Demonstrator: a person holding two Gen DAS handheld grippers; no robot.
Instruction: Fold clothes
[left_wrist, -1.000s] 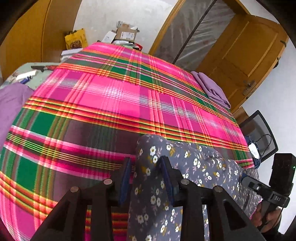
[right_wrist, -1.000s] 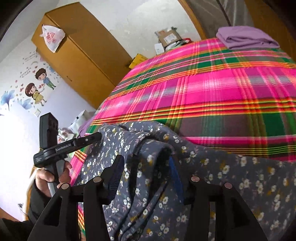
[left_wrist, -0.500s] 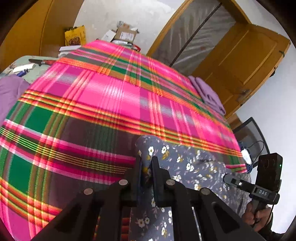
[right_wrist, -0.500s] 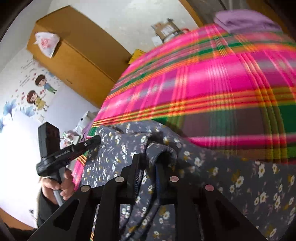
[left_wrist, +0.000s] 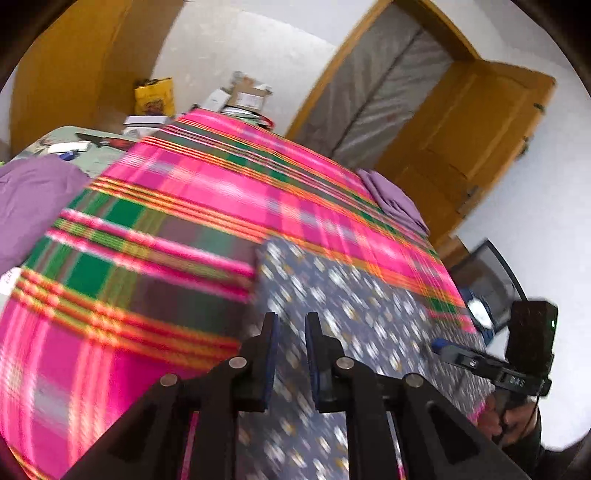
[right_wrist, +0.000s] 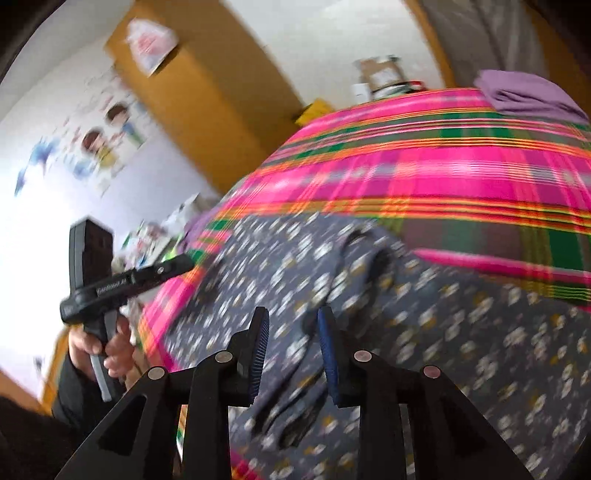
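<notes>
Both narrowly parted, just easing wider, left gripper (left_wrist: 290, 322) and right gripper (right_wrist: 293, 317) straddle floral garment (left_wrist: 354, 295), grip unclear; purple cloth (left_wrist: 397, 201) beyond.

Bed under pink plaid cover (left_wrist: 192, 206); floral garment (left_wrist: 354, 306) near edge, folded purple cloth (left_wrist: 397, 199) far corner.

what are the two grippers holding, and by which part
Cannot be told: the floral garment lies between the jaws of left gripper and right gripper, near its edge, but both have just been opening.

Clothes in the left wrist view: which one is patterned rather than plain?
The grey floral garment spread nearest the camera. The folded purple cloth at the far corner and the purple cloth at left are plain.
</notes>
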